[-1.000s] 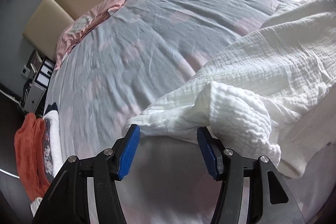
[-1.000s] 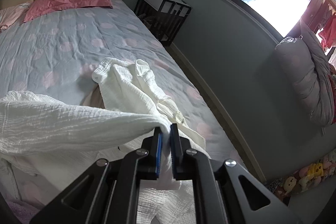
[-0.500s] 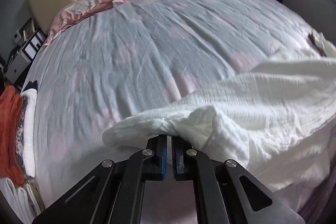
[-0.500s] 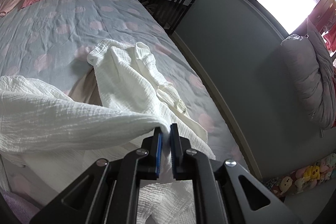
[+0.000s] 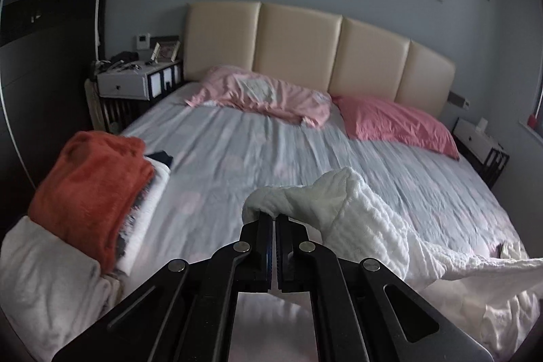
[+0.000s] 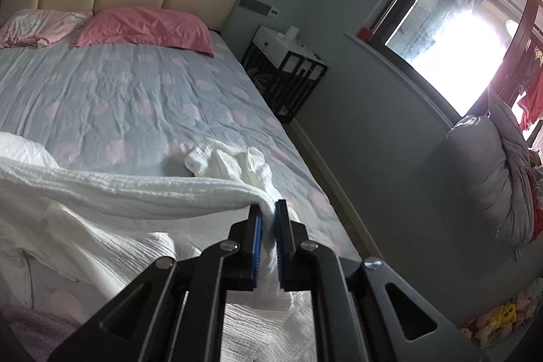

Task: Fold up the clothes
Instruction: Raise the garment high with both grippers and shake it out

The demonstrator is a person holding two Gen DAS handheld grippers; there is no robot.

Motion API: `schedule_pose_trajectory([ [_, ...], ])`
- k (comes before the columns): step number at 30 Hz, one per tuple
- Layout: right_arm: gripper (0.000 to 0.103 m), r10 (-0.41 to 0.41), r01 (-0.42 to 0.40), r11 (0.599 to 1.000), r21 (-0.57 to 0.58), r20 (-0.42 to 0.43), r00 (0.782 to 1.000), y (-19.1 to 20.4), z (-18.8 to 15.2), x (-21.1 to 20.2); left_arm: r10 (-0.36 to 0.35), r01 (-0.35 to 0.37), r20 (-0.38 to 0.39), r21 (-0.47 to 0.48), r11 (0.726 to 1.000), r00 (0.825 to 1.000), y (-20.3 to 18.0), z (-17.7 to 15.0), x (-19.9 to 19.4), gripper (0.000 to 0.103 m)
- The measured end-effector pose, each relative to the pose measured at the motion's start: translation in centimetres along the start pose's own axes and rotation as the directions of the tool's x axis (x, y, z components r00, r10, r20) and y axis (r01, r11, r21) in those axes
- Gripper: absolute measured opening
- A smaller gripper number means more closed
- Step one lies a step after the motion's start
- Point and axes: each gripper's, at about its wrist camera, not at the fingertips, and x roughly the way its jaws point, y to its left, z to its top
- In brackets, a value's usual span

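1. Bedroom with a wide bed (image 5: 237,158) under a grey, pink-dotted cover, a cream padded headboard (image 5: 322,50) and two pink pillows (image 5: 397,124) behind.
2. Left wrist view: the left gripper (image 5: 274,221) has its jaws pressed together on a bunched edge of the white crinkled garment (image 5: 366,216), which hangs from the tips and trails down to the right. A stack of folded clothes (image 5: 91,189), orange on top, sits at the bed's left edge.
3. Right wrist view: the right gripper (image 6: 268,216) is clamped on another edge of the same white garment (image 6: 135,189), stretched leftward above the bed (image 6: 135,90). A loose white part (image 6: 237,162) lies crumpled on the cover just beyond the tips.
4. Risks, as I judge them: the left pinch holds only a small bunch, so tension between the hands could pull it free; the trailing part may drag and fold in crooked.
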Motion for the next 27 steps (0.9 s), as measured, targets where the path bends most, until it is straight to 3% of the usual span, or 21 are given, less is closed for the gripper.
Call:
schedule_pose_trajectory([
  [6,0.007,0.05,-0.055,0.998,0.023,0.178,0.983,1.8,1.6,-7.1,0.052,-0.039,0.175,-0.078,0.996,0.983,5.5,5.8,-9.1,0.002],
  [10,0.007,0.053,-0.067,0.997,0.043,0.266,0.963,2.1,2.3,-10.5,0.084,-0.073,0.174,-0.066,0.995,0.981,7.0,6.9,-11.3,0.002],
  [13,0.007,0.063,-0.076,0.996,0.043,0.256,0.965,2.7,2.7,-10.1,0.121,-0.117,0.142,-0.03,0.993,0.983,6.9,5.6,-10.0,0.002],
  [18,0.007,0.066,-0.071,0.997,0.034,0.146,0.987,4.9,1.9,-5.3,0.158,-0.157,-0.012,0.025,0.987,0.987,5.8,1.5,-3.5,0.002],
  [21,0.007,0.067,-0.068,0.998,0.011,0.072,0.995,6.5,0.9,-1.3,0.185,-0.179,-0.106,0.06,0.982,0.977,5.0,-1.0,1.2,0.002],
  [27,0.007,0.072,-0.074,0.996,-0.045,-0.035,0.997,10.8,0.7,7.2,0.27,-0.246,-0.179,0.142,0.959,0.946,2.7,-2.6,9.0,0.002],
])
